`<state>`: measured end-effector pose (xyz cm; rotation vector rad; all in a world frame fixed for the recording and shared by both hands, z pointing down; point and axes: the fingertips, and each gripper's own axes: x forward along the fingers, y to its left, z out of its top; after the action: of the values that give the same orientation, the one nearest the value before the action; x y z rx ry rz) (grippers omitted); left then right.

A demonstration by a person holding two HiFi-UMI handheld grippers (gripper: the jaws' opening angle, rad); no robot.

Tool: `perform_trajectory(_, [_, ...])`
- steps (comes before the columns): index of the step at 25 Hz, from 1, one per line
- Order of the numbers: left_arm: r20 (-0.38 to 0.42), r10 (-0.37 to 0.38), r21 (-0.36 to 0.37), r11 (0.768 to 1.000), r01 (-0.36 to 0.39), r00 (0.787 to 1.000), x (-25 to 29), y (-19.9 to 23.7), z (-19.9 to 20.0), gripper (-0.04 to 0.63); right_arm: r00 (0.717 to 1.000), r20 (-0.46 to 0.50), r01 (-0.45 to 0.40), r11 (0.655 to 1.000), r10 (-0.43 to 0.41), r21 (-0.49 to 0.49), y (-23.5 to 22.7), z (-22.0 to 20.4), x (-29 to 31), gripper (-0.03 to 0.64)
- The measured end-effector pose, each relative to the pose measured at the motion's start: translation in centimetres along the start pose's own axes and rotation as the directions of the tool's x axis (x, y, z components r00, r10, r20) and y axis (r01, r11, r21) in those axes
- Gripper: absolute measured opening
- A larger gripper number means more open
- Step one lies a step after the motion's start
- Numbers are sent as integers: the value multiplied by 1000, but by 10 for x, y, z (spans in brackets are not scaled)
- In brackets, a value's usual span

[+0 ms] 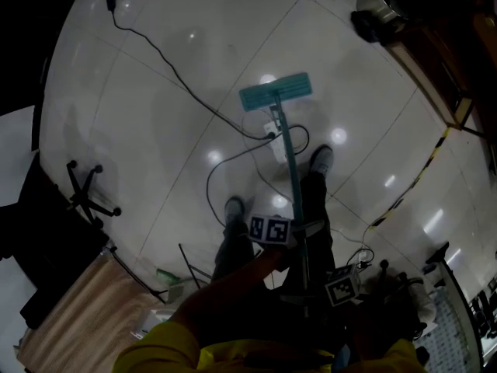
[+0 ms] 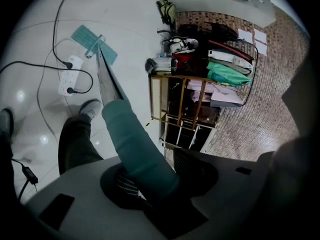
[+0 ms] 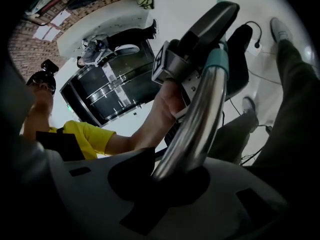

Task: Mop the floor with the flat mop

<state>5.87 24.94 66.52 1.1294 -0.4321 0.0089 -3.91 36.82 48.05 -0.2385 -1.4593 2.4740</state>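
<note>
Clamping the teal grip (image 2: pixel 135 144) of the flat mop (image 1: pixel 276 92), the left claw (image 2: pixel 150 184) has its jaws closed tight on the foam sleeve, which fills the gap between them. Far ahead of this claw, the mop head (image 2: pixel 94 44) lies flat on the glossy floor (image 1: pixel 155 130), with a white power strip (image 2: pixel 69 74) just short of it, beside the shaft. The right claw (image 3: pixel 175 176) is shut on the bare chrome shaft (image 3: pixel 202 114); directly ahead of it along the pole sits the left claw's body. The head view is dim, so the right claw (image 1: pixel 311 290) is only roughly placed there, apparently nearer the person than the left claw (image 1: pixel 299 235). Beyond both claws, the shaft passes between two shoes (image 1: pixel 321 160).
</note>
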Motion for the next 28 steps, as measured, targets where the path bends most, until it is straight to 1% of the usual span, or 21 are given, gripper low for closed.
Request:
perform_trajectory(2, [-10,-2,9,1000,2,1000,1,3,3,186,1000,-4,6,1000,-6,-18,-4,5,1,77])
perform_trajectory(4, [-42,-1,28,1000,2,999,5,9,15,192,1000,-22,16,999,-17,-43,-13,17,3,75])
perform_trajectory(7, [-55,-7,63,998,11,998,7,13,50,193,1000,-13,-1,995,0,-97,-17,51,9,77])
perform_trajectory(8, [-49,-10,79,997,14,999,6,14,67,193,1000,-5,7,992,-8,-123,-19,68,10,77])
perform_trajectory(10, [-33,-18,113,993,22,999,6,19,106,193,998,8,56,984,-56,-171,-30,105,11,77])
perform_trajectory(11, [-21,-26,131,991,29,999,7,23,128,193,998,18,59,979,-57,-193,-35,125,12,77])
perform_trajectory(14, [8,-59,176,983,57,998,13,29,204,189,998,61,43,964,-28,-264,-44,196,14,75])
perform_trajectory(16, [7,-54,205,977,52,999,17,28,252,187,997,75,39,952,-17,-303,-44,242,12,75])
perform_trajectory(18, [8,-40,231,972,37,999,18,25,291,187,996,89,7,949,23,-315,-40,279,11,75])
perform_trajectory(20, [14,-21,259,966,16,1000,16,24,316,189,994,94,-19,950,51,-313,-37,301,15,75])
perform_trajectory(22, [21,-14,276,961,7,1000,12,24,327,189,994,95,-31,951,63,-306,-32,308,22,75])
perform_trajectory(24, [25,-10,286,958,2,1000,10,21,322,186,992,98,-45,955,77,-295,-26,301,25,77])
perform_trajectory(26, [21,-4,300,954,-2,1000,9,14,301,187,991,93,-68,958,97,-280,-15,279,26,82])
perform_trajectory(28, [11,-12,297,955,8,1000,5,5,268,196,991,82,-79,964,103,-256,-1,246,26,95])
